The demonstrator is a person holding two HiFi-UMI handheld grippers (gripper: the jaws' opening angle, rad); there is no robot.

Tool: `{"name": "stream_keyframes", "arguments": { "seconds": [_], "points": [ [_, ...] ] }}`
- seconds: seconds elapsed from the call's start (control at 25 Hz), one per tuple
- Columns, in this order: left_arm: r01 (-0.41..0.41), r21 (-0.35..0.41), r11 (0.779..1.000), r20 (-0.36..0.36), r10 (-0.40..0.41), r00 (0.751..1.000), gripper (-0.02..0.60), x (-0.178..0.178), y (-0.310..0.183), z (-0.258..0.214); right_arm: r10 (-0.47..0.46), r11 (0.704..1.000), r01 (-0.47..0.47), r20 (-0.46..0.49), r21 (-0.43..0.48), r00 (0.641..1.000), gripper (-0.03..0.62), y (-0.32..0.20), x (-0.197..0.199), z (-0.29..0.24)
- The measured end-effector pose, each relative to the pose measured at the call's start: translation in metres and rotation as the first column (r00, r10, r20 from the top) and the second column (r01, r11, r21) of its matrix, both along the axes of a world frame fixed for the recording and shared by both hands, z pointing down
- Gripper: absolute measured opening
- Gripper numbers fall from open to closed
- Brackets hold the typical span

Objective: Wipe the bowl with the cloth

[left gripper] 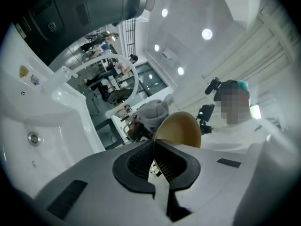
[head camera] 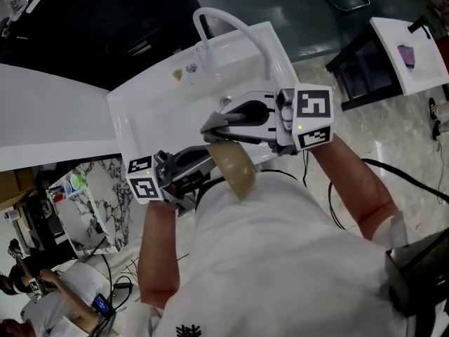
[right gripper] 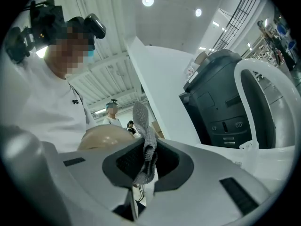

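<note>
Two grippers meet above the white sink (head camera: pixel 151 111), and I judge that the wipe itself is the step in hand. Bowl and cloth are both grasped and held close to my chest, though I cannot tell whether fabric touches the bowl yet.

My left gripper (left gripper: pixel 154 144) is clenched on the rim of the tan bowl (left gripper: pixel 181 130), its jaws all but together with only the thin wall between the pads. The bowl stands tipped on edge beyond the jaws, well clear of the basin.

My right gripper (right gripper: pixel 146 147) is clamped on the grey cloth (right gripper: pixel 142 126), a bunched strip that pokes up past the jaws and hangs a little below them. In the head view this gripper lies just above the bowl, pointing across toward the left one. In its own view the bowl's rounded outside sits just beside the jaws.

The next move, as I read it, calls for bringing the cloth's free end against the bowl and rubbing round it while the left gripper steadies or turns the bowl. The hold on the rim is narrow, so hard pressure could lever the bowl loose over the sink.
</note>
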State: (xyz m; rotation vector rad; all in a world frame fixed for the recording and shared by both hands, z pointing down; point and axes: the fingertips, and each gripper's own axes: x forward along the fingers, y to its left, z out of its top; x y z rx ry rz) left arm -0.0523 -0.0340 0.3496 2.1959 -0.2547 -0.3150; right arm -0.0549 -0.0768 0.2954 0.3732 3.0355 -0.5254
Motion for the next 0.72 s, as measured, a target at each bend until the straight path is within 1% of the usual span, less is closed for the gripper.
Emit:
{"name": "stream_keyframes", "arguments": {
  "seconds": [0.16, 0.28, 0.4, 0.56, 0.72],
  "points": [
    [0.064, 0.019, 0.998, -0.082, -0.063, 0.995, 0.018, -0.014, -0.005, -0.017, -0.011, 1.000, 0.011, -0.039, -0.006, 0.999, 0.043, 0.008, 0.001, 0.014],
    [0.098, 0.026, 0.995, -0.082, -0.096, 0.992, 0.018, -0.024, -0.007, -0.021, -0.014, 1.000, 0.013, -0.053, -0.016, 0.998, 0.043, 0.014, 0.002, 0.021],
    [0.141, 0.014, 0.990, -0.083, -0.139, 0.987, 0.018, -0.034, -0.011, -0.019, -0.022, 1.000, 0.021, -0.065, -0.023, 0.998, 0.043, 0.019, 0.004, 0.025],
    [0.172, 0.005, 0.985, -0.064, -0.172, 0.983, 0.018, -0.041, -0.016, -0.014, -0.039, 0.999, 0.037, -0.083, -0.027, 0.996, 0.043, 0.025, 0.006, 0.030],
    [0.205, -0.015, 0.979, -0.094, -0.206, 0.974, 0.018, -0.044, -0.017, -0.013, -0.046, 0.998, 0.042, -0.086, -0.049, 0.995, 0.043, 0.030, 0.011, 0.032]
  ]
}}
